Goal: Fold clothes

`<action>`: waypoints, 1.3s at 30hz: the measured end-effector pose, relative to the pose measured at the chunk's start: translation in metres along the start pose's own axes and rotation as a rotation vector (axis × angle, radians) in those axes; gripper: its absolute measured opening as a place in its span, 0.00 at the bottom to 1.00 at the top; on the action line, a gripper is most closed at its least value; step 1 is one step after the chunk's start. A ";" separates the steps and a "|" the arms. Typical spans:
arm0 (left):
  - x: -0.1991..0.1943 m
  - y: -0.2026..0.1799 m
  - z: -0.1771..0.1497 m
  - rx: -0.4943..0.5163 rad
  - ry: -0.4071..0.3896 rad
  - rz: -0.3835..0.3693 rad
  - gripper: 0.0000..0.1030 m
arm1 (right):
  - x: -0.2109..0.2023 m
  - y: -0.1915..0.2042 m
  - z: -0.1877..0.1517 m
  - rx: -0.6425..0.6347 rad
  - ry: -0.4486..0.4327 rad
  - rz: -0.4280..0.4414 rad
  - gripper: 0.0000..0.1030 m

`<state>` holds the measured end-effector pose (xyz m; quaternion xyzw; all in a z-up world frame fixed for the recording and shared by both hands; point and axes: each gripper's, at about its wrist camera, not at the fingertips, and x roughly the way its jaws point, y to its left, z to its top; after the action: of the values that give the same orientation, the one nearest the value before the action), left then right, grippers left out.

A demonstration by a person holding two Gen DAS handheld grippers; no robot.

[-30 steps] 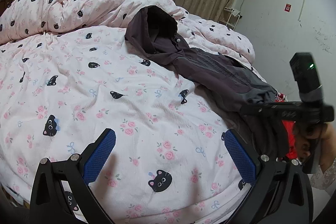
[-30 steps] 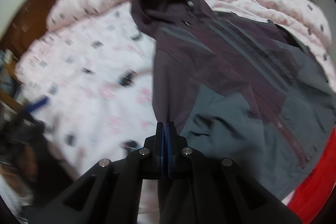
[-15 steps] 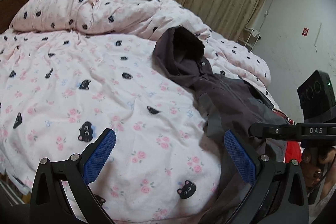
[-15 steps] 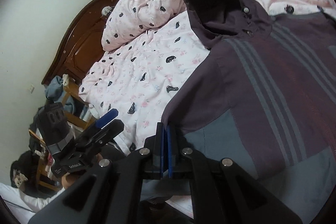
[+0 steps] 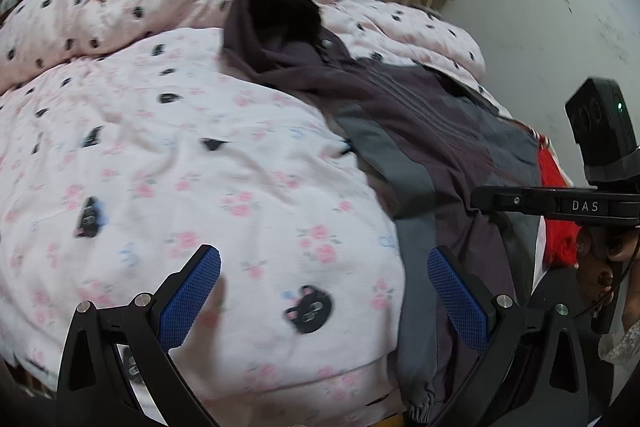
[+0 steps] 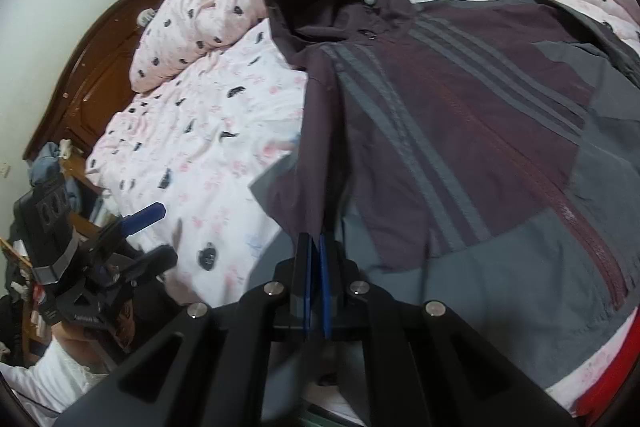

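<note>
A dark purple and grey hooded jacket (image 6: 460,131) lies spread on the pink bed, hood toward the pillows; it also shows in the left wrist view (image 5: 420,131). My right gripper (image 6: 315,247) is shut on the jacket's sleeve, which runs from the shoulder down to its blue pads. In the left wrist view this gripper (image 5: 560,205) reaches in from the right, over the jacket's near edge. My left gripper (image 5: 324,291) is open and empty above the quilt, with the hanging grey sleeve by its right finger; it shows at the bed's left edge in the right wrist view (image 6: 132,227).
A pink quilt (image 5: 180,155) with black cat and flower prints covers the bed. A bunched quilt roll (image 6: 224,7) lies at the head, by a dark wooden headboard (image 6: 92,75). Red cloth (image 5: 554,195) lies under the jacket's right edge. A white wall (image 5: 540,27) stands on the right.
The right gripper has drawn the sleeve down toward the bed's near edge, so the jacket lies flatter and more spread. The left gripper has shifted right, closer to the hanging sleeve.
</note>
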<state>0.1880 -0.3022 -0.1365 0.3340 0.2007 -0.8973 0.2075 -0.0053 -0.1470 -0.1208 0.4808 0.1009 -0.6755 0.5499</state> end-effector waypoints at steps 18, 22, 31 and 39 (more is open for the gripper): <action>0.068 -0.011 0.047 -0.126 0.072 -0.383 0.99 | -0.003 -0.021 -0.007 0.019 -0.013 0.009 0.05; 0.076 -0.017 0.049 -0.118 0.083 -0.423 0.94 | -0.002 -0.025 -0.008 0.020 -0.010 0.020 0.05; 0.084 -0.033 0.050 -0.079 0.113 -0.487 0.59 | 0.000 -0.032 -0.007 0.016 0.001 0.033 0.05; 0.080 -0.027 0.052 -0.092 0.085 -0.478 0.28 | 0.002 -0.037 -0.006 0.032 0.001 0.044 0.05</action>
<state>0.0923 -0.3249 -0.1494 0.3046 0.3230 -0.8960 -0.0041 -0.0332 -0.1305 -0.1401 0.4920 0.0795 -0.6645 0.5567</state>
